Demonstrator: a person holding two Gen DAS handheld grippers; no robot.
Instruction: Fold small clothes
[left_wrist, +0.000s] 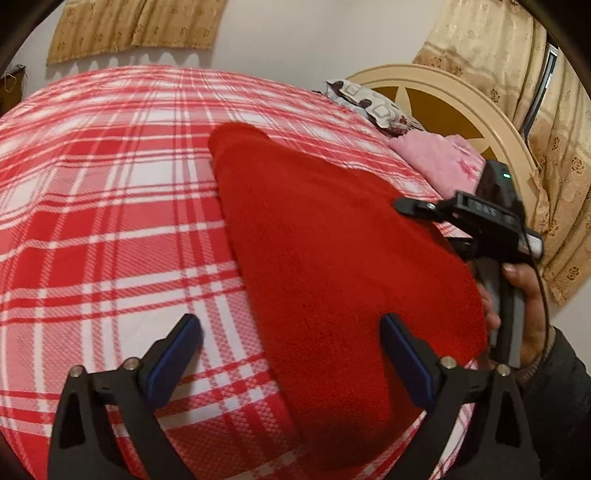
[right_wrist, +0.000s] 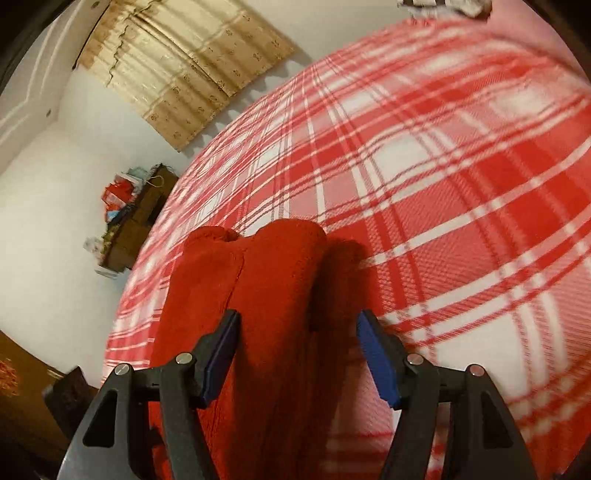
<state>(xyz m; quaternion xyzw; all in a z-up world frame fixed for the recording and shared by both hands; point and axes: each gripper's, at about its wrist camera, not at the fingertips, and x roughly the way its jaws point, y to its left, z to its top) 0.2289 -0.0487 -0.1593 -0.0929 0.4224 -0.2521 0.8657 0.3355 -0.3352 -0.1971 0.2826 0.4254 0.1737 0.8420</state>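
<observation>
Left tool (left_wrist: 291, 347) gapes over red garment (left_wrist: 332, 258) stretching lengthwise away.

bed (left_wrist: 110, 221), red-white plaid cover | red garment (left_wrist: 332, 258) flat at centre | pink cloth (left_wrist: 439, 162) at 1 o'clock | patterned pillow (left_wrist: 373, 103) at 12 o'clock

Patterned pillow (left_wrist: 373, 103), beige curtains (left_wrist: 136, 26), cluttered cabinet (right_wrist: 140, 218)

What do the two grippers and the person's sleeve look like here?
Both grippers, left and right, have black frames with silver bolts and blue pads. The right one's body carries a green light and a black cable. The sleeve is dark.
</observation>
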